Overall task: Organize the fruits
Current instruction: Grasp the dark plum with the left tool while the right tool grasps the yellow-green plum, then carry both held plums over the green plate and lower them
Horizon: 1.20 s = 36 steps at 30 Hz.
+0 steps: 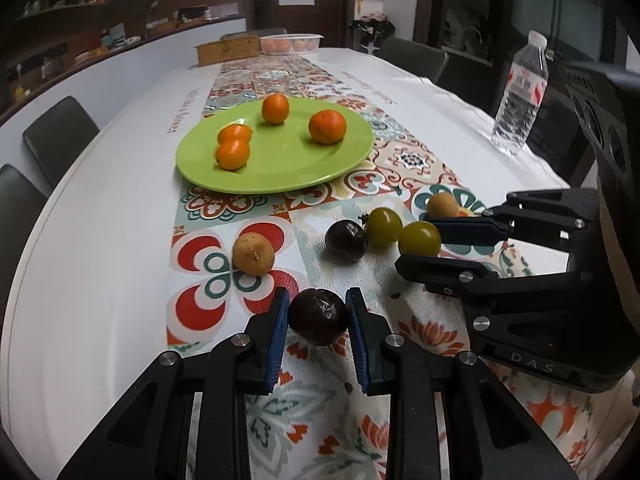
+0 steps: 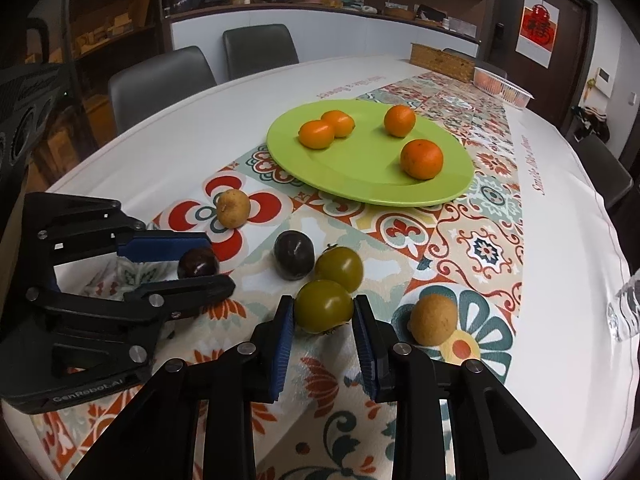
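A dark plum [image 1: 318,317] is bracketed between the blue pads of the left tongs [image 1: 318,320], both pads touching or nearly touching its sides, so these tongs are judged clenched on it, though whether it is off the cloth cannot be told. A green fruit [image 2: 324,306] is bracketed the same way by the right tongs [image 2: 324,312], pads against both flanks, apparently gripped. Each fruit is taken across its widest part, probably so that the round skin does not roll out of the pads. Just ahead of the right tongs a second green fruit [image 2: 339,268] is seen touching the held one, with a second plum [image 2: 294,255] close to its left; the grip may disturb that neighbour. A tan fruit [image 2: 433,319] lies just right of the right tongs, and another [image 1: 253,253] lies ahead and left of the left tongs. Farther ahead, a green plate [image 1: 280,180] carries four oranges [image 1: 327,126], two of them touching; like seems to be grouped with like, so the loose fruits are presumably meant to be sorted. A bottle [image 1: 520,92] stands far to the right and is cut off at the edge of the right view. The undersides of both held fruits are hidden, and the kinds of fruit are only guessed.
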Each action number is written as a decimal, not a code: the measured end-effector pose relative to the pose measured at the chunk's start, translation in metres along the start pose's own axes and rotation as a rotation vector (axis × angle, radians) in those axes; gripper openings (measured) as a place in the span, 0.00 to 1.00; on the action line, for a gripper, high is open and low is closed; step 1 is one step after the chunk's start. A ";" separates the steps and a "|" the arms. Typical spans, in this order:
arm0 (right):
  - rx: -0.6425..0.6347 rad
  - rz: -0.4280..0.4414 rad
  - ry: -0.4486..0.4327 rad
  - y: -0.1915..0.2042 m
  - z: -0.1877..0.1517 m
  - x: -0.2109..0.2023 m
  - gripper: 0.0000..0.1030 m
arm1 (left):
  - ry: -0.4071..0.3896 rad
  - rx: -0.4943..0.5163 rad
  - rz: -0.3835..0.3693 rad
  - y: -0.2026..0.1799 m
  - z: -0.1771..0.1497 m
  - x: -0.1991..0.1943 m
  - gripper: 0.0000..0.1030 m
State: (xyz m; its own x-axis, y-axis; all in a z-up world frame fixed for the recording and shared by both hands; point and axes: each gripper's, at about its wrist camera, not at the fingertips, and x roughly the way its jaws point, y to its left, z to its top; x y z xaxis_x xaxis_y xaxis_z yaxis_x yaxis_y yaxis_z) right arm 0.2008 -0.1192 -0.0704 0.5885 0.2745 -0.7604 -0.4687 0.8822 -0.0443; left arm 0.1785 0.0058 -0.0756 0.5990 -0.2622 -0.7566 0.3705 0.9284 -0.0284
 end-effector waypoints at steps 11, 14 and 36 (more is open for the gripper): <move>0.023 0.000 -0.076 0.001 0.001 -0.040 0.29 | -0.078 -0.028 0.032 -0.008 0.006 -0.041 0.28; 0.032 -0.003 -0.105 -0.001 0.005 -0.052 0.29 | -0.105 -0.025 0.040 -0.011 0.011 -0.053 0.28; 0.055 -0.049 -0.271 -0.025 0.054 -0.094 0.29 | -0.259 -0.017 0.091 -0.015 0.071 -0.087 0.28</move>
State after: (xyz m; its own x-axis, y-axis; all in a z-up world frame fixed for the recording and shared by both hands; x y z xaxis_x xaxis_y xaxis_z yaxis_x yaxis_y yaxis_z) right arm 0.1924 -0.1470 0.0371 0.7676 0.3168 -0.5571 -0.4035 0.9143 -0.0360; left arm 0.1716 -0.0045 0.0371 0.7915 -0.2339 -0.5646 0.2962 0.9549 0.0197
